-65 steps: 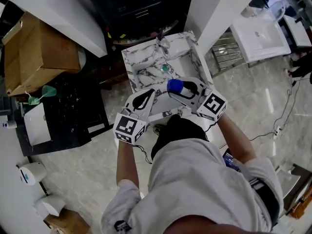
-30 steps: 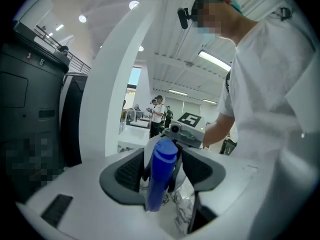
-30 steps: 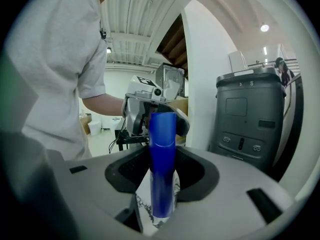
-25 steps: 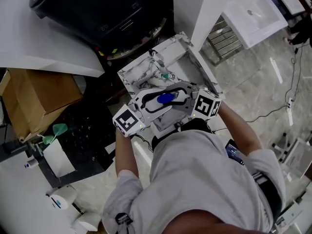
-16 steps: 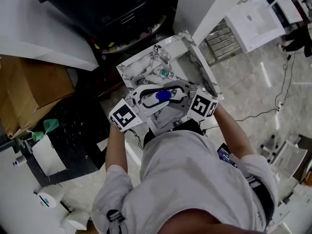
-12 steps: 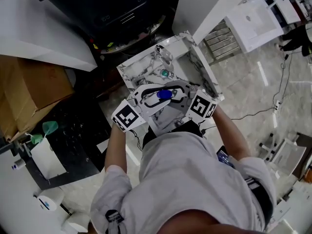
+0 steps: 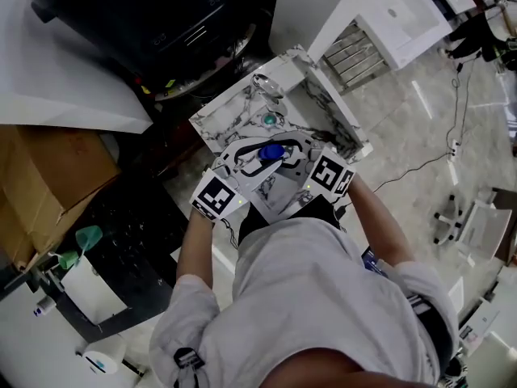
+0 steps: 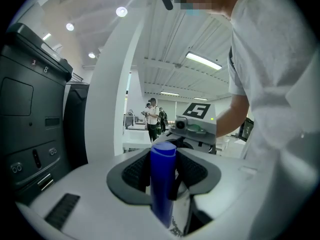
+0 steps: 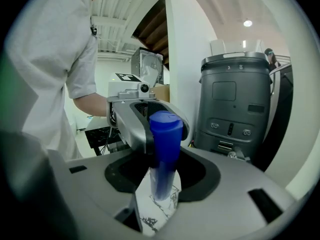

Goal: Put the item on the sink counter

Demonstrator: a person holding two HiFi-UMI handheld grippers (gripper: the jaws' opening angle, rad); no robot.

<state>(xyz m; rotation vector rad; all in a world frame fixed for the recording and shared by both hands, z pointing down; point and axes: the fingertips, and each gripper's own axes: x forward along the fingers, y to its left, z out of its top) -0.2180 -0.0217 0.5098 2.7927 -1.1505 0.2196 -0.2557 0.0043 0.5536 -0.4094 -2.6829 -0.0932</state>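
The left gripper's (image 8: pixel 162 176) jaws have just been closing and now pinch the blue bottle (image 7: pixel 271 151). The right gripper (image 9: pixel 162 169) pinches it too, mid-frame over the marble tabletop (image 7: pixel 222 120); set-down seems near.

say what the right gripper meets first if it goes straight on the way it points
Past the blue tube in its jaws, the right gripper would likely meet the left gripper facing it, whose jaws have just been closing on the same tube.

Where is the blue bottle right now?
Head view centre: the blue bottle is gripped by the right gripper and by the left gripper, whose fingers just closed on it, over the marble sink counter.
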